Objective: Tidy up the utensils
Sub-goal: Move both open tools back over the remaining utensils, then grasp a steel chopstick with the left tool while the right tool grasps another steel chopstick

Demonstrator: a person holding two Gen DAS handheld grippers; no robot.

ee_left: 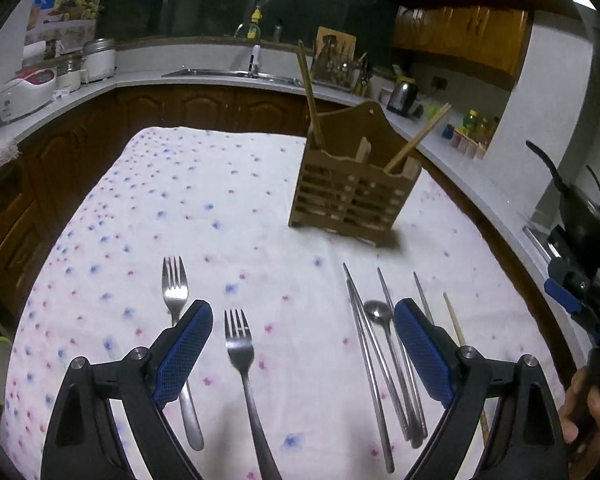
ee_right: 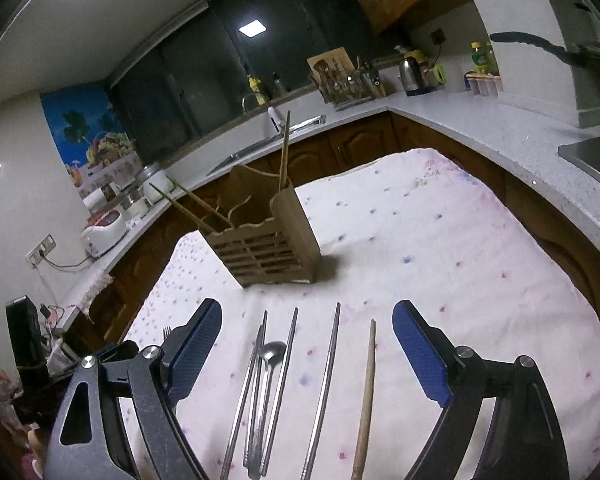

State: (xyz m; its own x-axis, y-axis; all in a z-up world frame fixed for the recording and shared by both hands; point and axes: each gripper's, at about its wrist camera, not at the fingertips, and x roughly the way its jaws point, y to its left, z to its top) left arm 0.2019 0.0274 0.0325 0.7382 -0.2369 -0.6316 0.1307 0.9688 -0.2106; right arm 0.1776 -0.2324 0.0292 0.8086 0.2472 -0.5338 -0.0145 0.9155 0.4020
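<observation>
- Leftmost, two forks (ee_left: pixel 240 344) lie on the clothed table (ee_left: pixel 180 200); the left claw (ee_left: pixel 304 332) gapes wide and empty over the nearer one, whose thin handle could slip a loose pinch.
- Centrally, the wooden holder (ee_left: pixel 352 196) stands behind, light enough to tip if bumped.
- Rightward, the right claw (ee_right: pixel 308 340) spreads wide, holding nothing, above metal chopsticks (ee_right: pixel 288 356), a spoon (ee_right: pixel 272 350) and a wooden chopstick (ee_right: pixel 368 380); crowding risks grabbing several.

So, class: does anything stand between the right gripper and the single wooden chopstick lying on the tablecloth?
Nothing visible does. The open right gripper hangs above the wooden chopstick, which lies between its blue pads, with only bare floral tablecloth around it.
</observation>
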